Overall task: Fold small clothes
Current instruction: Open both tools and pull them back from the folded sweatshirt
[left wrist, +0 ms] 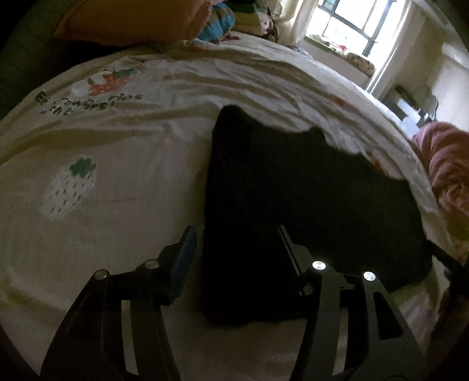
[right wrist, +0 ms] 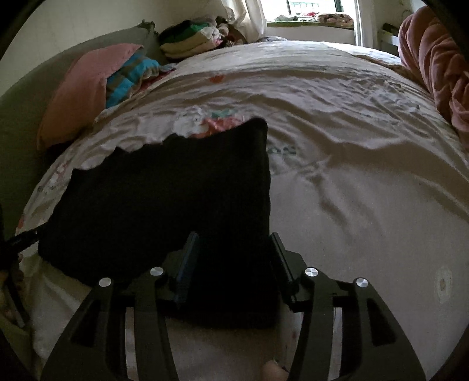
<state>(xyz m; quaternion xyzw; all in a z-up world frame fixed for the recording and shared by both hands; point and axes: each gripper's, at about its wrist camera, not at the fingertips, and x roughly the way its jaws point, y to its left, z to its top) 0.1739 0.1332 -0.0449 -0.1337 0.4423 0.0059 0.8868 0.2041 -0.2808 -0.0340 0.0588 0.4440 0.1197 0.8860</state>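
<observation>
A black garment (left wrist: 293, 199) lies flat on the cream strawberry-print bedsheet (left wrist: 111, 181). In the left wrist view my left gripper (left wrist: 237, 231) is open over the garment's near left corner, its left finger beside the edge and its right finger over the cloth. In the right wrist view the same garment (right wrist: 164, 199) fills the left half. My right gripper (right wrist: 234, 237) is open and straddles its near right corner. Each gripper's tip shows at the other view's edge.
An orange-pink pillow (right wrist: 79, 91) and a striped blue cloth (right wrist: 129, 79) lie at the head of the bed. A stack of folded clothes (right wrist: 190, 38) sits near the window (left wrist: 360, 17). A pink bundle (right wrist: 433, 61) lies on the right side.
</observation>
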